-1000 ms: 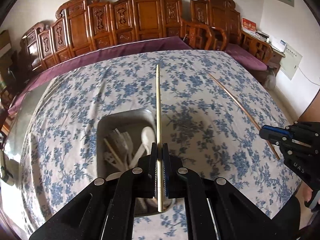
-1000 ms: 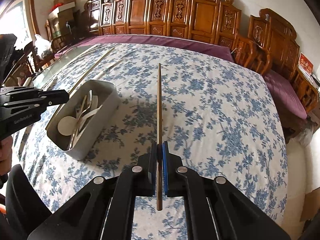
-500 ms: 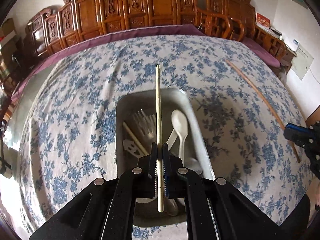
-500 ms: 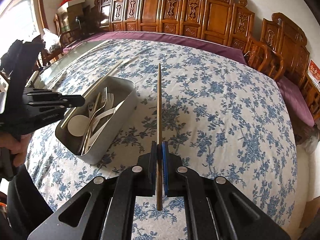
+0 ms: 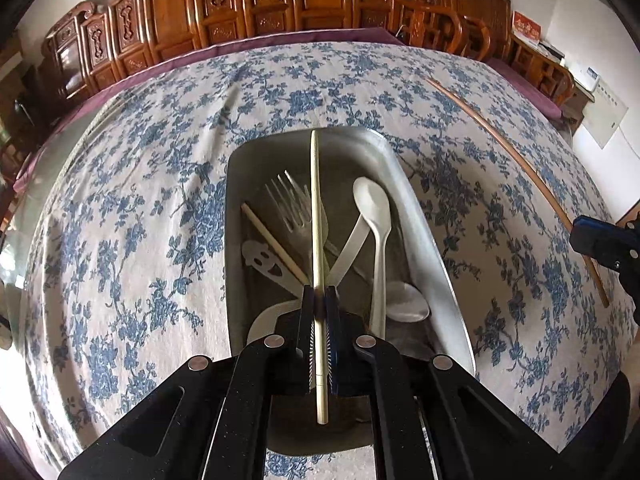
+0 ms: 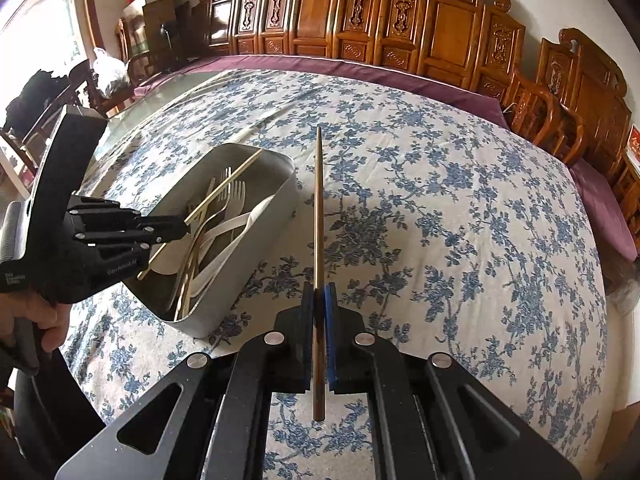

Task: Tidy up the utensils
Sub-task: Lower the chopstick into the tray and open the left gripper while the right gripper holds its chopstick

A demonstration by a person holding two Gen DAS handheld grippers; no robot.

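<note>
Carved wooden chairs (image 6: pixel 436 36) line the far wall behind a table (image 5: pixel 480 216) under a blue-floral cloth.

Left claw (image 5: pixel 319 304): clamped tight on a pale chopstick (image 5: pixel 317 216), gripped toward its back end, shaft running straight out ahead. It sits over the grey bin (image 5: pixel 424 232), front tip near the bin's far rim. From the right wrist view the same claw (image 6: pixel 182 227) is above the near half of the bin (image 6: pixel 280 216), and the pale chopstick (image 6: pixel 224 188) angles along the bin's length.

Bin contents: white plastic forks (image 5: pixel 290 204), a white spoon (image 5: pixel 374 208), a second pale chopstick (image 5: pixel 272 240), a flat white piece with cut-outs (image 5: pixel 262 260), plus another spoon bowl at the near end (image 5: pixel 404 306).

Right claw (image 6: pixel 319 304): closed hard on a darker brown chopstick (image 6: pixel 318 208), also held near its back end, over bare cloth just right of the bin, not above it. In the left view that chopstick (image 5: pixel 520 168) shows as a long curved line off to the right, well apart from the bin, with the right claw (image 5: pixel 596 240) at frame edge.

A hand (image 6: pixel 36 316) holds the left tool's grip at lower left.
</note>
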